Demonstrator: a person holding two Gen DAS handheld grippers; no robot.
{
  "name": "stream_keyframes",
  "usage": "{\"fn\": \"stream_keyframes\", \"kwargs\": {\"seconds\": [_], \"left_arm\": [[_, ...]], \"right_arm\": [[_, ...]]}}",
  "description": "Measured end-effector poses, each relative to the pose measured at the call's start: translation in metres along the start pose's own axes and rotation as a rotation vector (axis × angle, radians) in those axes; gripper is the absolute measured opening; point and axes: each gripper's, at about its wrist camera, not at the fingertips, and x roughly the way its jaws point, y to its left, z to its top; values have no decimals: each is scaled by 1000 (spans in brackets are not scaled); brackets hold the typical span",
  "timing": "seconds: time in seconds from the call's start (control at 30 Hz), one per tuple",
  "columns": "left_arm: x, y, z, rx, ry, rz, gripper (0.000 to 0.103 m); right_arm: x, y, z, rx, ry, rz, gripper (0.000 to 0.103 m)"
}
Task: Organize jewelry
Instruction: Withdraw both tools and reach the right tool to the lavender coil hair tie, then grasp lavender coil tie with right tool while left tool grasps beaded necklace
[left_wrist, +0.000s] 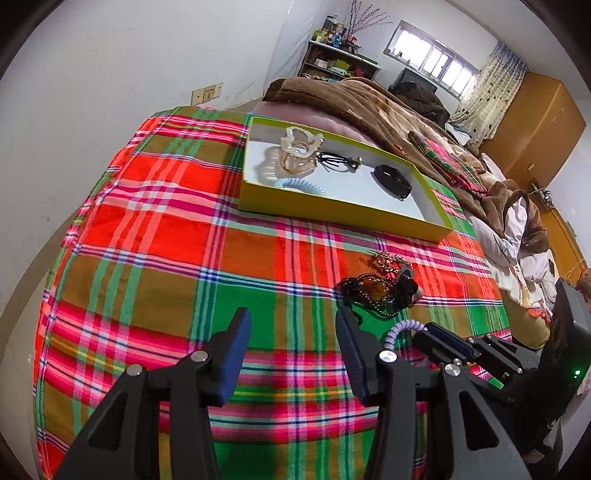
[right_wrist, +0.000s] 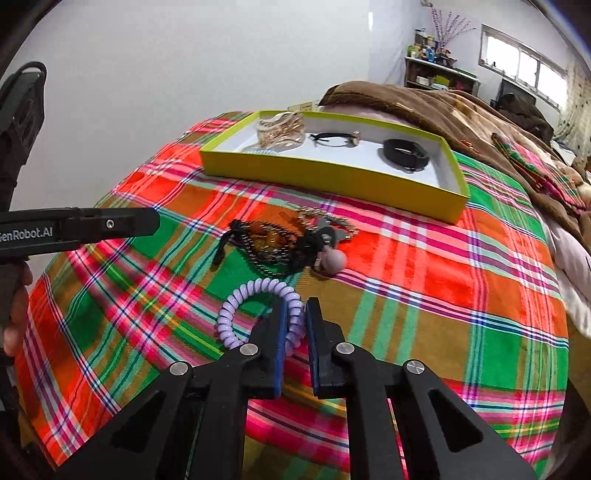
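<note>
My right gripper (right_wrist: 295, 314) is shut on a lilac coil hair tie (right_wrist: 236, 314), just above the plaid cloth; the tie also shows in the left wrist view (left_wrist: 400, 330). My left gripper (left_wrist: 291, 325) is open and empty over the cloth, left of the right gripper (left_wrist: 443, 343). A tangled pile of dark beaded necklaces, a gold chain and a pink bead (right_wrist: 291, 243) lies ahead of both; it also shows in the left wrist view (left_wrist: 380, 288). A yellow box (right_wrist: 332, 177) holds gold bangles (right_wrist: 282, 129), a black cord (right_wrist: 332, 138), a black bracelet (right_wrist: 406, 153) and a blue coil tie (left_wrist: 301, 184).
The plaid cloth (right_wrist: 443, 295) covers a bed. A brown blanket (right_wrist: 461, 107) is heaped behind and right of the box. A white wall runs along the left. A shelf (left_wrist: 332, 62), window and wooden wardrobe (left_wrist: 535, 125) stand far back.
</note>
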Motion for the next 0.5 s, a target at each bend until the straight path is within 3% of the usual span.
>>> {"fn": "stream_keyframes", "kwargs": {"seconds": [0.5], "left_arm": [[35,-41,14,96,61,-20,50]], "right_arm": [[-26,-52,-12,124,-66,-22,10]]}}
